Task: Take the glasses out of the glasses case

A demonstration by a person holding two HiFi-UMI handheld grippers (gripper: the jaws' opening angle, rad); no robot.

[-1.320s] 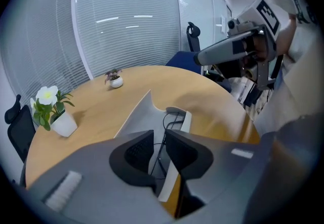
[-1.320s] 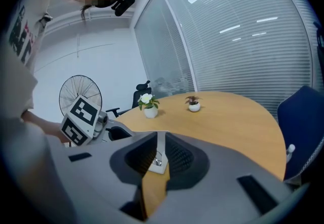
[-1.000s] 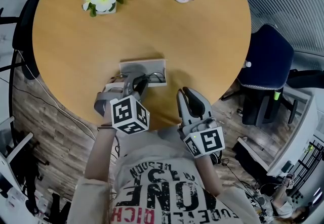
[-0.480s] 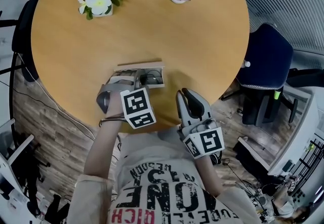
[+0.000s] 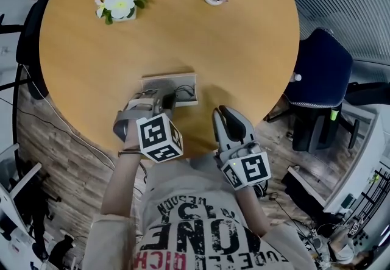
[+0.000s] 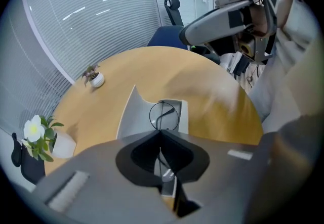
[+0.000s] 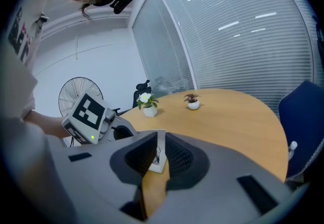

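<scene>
- Grip: the left gripper's (image 6: 161,134) jaws have just been closing and now pinch the thin wire of the glasses (image 6: 164,115). These lie in the open case (image 6: 132,114) by the table's (image 5: 183,31) near edge.
- Lift straight up and slowly, I judge, as the wire could slip or bend.
- Right gripper (image 7: 159,154): jaws slightly apart, empty, off that edge. It could steady the case.
- Glasses: round lenses, dark wire. Case: pale grey, flat. Table: round, smooth wood.
</scene>
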